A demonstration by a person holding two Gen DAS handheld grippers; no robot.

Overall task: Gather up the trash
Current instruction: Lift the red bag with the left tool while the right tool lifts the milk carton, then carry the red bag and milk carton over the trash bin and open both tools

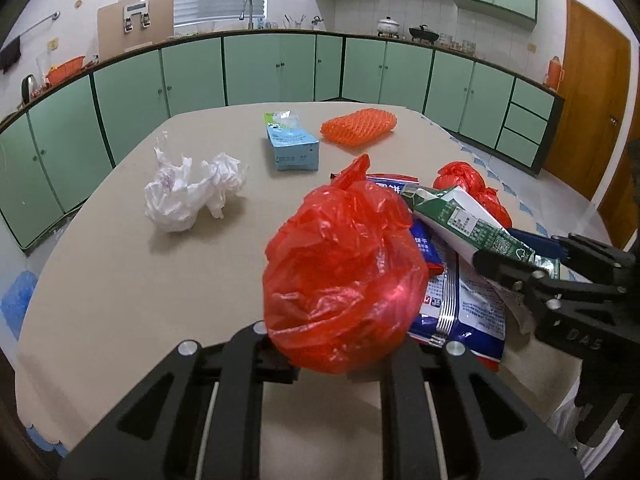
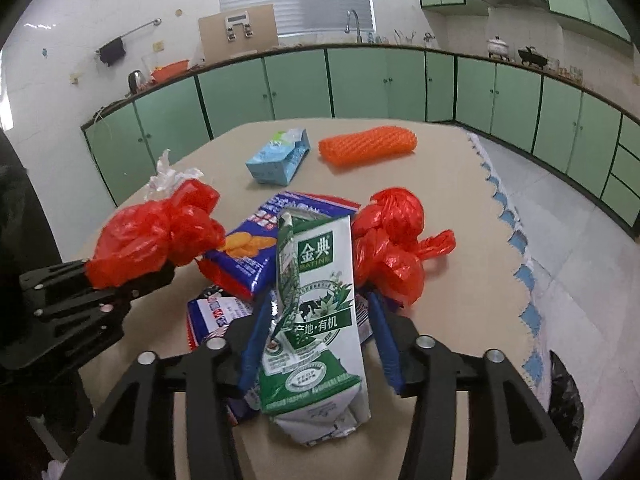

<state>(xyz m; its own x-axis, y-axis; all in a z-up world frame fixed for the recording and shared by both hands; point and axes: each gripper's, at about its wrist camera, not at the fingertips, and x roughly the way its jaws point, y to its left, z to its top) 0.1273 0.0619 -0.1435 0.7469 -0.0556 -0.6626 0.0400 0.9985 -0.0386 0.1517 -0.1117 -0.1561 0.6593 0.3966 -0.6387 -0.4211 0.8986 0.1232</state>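
The left claw [image 1: 336, 344] is angled downward over the desk [image 1: 120, 280] and is clamped on a crumpled red plastic bag [image 1: 344, 268], which is carried between its nearly closed black fingers. In the right wrist view the same claw [image 2: 132, 276] is seen from the side at the left edge, with the bag [image 2: 156, 232] bulging out of its tip above the desk [image 2: 460, 208].

The right claw [image 2: 316, 344] is likewise tilted downward, and a green and white milk carton [image 2: 316, 320] is seen between its blue-padded fingers [image 2: 252, 344]. The jaws stand partly apart; whether the pads press on the carton cannot be told. In the left wrist view this claw [image 1: 532, 256] enters from the right, with the crushed carton [image 1: 468, 220] projecting from it toward the left.

Beneath both claws a blue snack packet [image 2: 256, 248] is spread on the desk. A second red plastic bag [image 2: 392, 240] is lying just right of the carton.

The crumpled white tissue [image 1: 192, 192] is shown fully only in the left wrist view; in the right wrist view it [image 2: 168, 176] is mostly hidden behind the held bag. Farther back, a light blue carton [image 1: 292, 144] and an orange foam net [image 1: 360, 126] are lying side by side. The printed front of the milk carton is shown only in the right wrist view.
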